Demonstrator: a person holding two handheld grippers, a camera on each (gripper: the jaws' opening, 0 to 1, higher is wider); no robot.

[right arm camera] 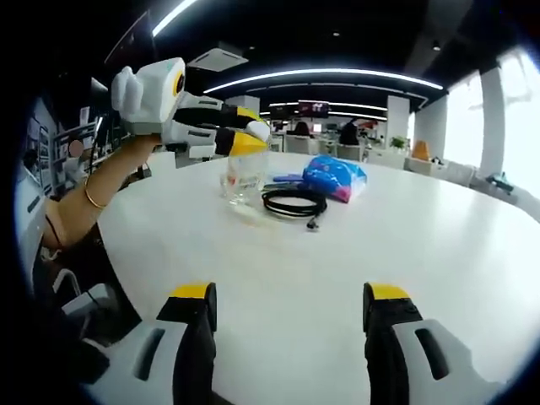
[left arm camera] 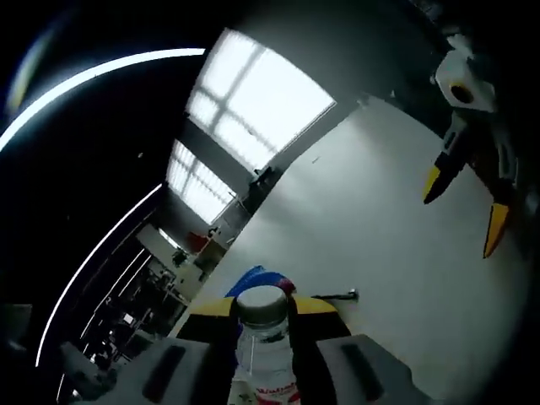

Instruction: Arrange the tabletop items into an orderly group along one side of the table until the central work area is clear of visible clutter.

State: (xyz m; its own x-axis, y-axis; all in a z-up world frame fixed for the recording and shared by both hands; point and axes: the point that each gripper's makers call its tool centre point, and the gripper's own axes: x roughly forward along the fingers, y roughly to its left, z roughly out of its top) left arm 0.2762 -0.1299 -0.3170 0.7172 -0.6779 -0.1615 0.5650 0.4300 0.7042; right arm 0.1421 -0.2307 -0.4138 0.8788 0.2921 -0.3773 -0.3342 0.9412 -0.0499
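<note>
My left gripper [left arm camera: 263, 309] is shut on a clear plastic bottle [left arm camera: 265, 359] with a red label, gripped below its neck. In the right gripper view the same gripper [right arm camera: 246, 139], held by a person's hand, clasps the bottle [right arm camera: 243, 179], which stands on the white table [right arm camera: 337, 278]. Right behind the bottle lie a blue snack bag [right arm camera: 335, 177] and a coiled black cable [right arm camera: 294, 202]. The bag [left arm camera: 256, 278] also peeks over the bottle's mouth. My right gripper [right arm camera: 290, 294] is open over bare table, well short of the items, and it hangs open at the right [left arm camera: 462, 215].
A thin blue item [right arm camera: 285, 178] lies between the bottle and the bag. A person's arm with a bracelet [right arm camera: 89, 198] reaches in from the table's left edge. Office desks and windows [right arm camera: 498, 118] lie beyond the table's far side.
</note>
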